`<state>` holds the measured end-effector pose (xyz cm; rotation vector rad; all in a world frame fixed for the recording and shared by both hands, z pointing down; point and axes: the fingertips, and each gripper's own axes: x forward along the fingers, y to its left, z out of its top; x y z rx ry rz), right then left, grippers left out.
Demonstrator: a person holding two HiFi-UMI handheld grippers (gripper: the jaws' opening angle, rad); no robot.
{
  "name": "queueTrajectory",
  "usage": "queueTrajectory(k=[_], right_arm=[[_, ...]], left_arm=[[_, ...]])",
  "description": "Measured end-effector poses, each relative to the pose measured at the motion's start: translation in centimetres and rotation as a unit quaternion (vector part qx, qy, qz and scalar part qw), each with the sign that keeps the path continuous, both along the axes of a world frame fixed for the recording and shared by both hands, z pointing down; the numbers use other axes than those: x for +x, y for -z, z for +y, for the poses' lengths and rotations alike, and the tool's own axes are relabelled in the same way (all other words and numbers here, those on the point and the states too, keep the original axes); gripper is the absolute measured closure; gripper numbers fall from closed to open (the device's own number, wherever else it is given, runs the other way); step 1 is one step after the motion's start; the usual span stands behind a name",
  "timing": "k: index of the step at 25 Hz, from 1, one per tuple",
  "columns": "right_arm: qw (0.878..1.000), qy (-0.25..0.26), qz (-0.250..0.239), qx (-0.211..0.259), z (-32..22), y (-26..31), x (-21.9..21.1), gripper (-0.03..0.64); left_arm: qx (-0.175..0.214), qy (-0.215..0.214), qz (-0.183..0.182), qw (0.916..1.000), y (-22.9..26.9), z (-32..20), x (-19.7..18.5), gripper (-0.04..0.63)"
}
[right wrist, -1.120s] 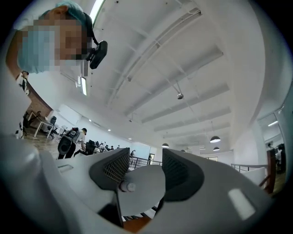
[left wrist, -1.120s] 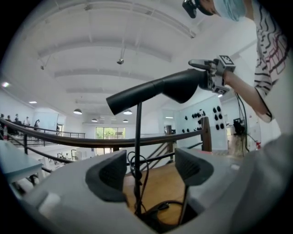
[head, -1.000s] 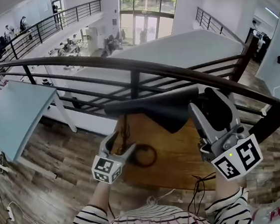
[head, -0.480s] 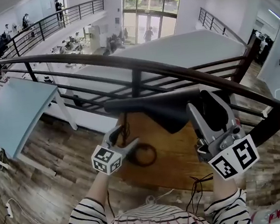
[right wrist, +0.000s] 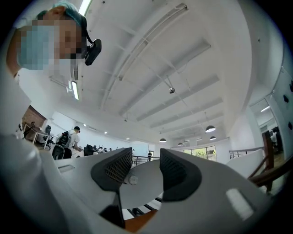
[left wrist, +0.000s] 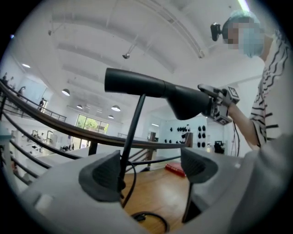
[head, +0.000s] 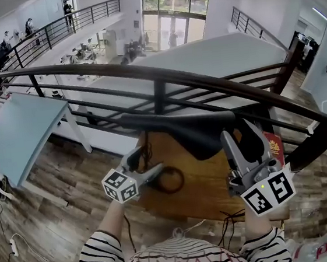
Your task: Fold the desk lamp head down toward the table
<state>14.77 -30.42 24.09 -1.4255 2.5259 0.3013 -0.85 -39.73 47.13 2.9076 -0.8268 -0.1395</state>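
Note:
The black desk lamp head [head: 195,129] lies almost level above the wooden table [head: 205,184], on a thin black stem [left wrist: 132,137]. My left gripper [head: 149,160] is low on the stem. Its jaws are opening, with the stem [left wrist: 122,176] between them, close against the left pad [left wrist: 103,176] and far from the right pad. My right gripper [head: 240,133] sits at the head's wide right end, also seen in the left gripper view as the right gripper [left wrist: 219,103]. In its own view the right gripper [right wrist: 145,176] shows a gap between its pads and no lamp part there.
A black cord loop [head: 169,181] lies on the table by the stem's foot. A red booklet [head: 273,144] lies at the table's far right. A dark railing [head: 163,77] runs just beyond the table. A pale table [head: 17,132] stands to the left. People stand in the distance.
My right gripper has sunk, and the lamp head's wide end has dipped a little with it. My left gripper has rolled on the stem and its jaws stand wider.

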Motion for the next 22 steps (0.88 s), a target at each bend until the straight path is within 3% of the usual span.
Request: queueTrajectory(k=[5, 10, 16, 22], right_arm=[[0.999, -0.011, -0.027, -0.017, 0.2, -2.2, 0.9, 0.437], [0.997, -0.031, -0.049, -0.053, 0.1, -5.8, 2.2, 0.436], [0.989, -0.046, -0.078, -0.116, -0.5, -11.6, 3.2, 0.442], [0.981, -0.028, -0.119, -0.153, -1.7, -16.9, 3.2, 0.445]], left_arm=[[-0.013, -0.028, 0.023, 0.9992, 0.1, 0.3, -0.1, 0.169], [-0.070, -0.045, 0.117, 0.9897, 1.0, -0.5, -0.7, 0.178], [-0.059, -0.041, 0.106, 0.9918, 0.8, -0.6, -0.3, 0.181], [-0.053, -0.053, 0.096, 0.9926, 0.8, -0.6, 0.5, 0.178]])
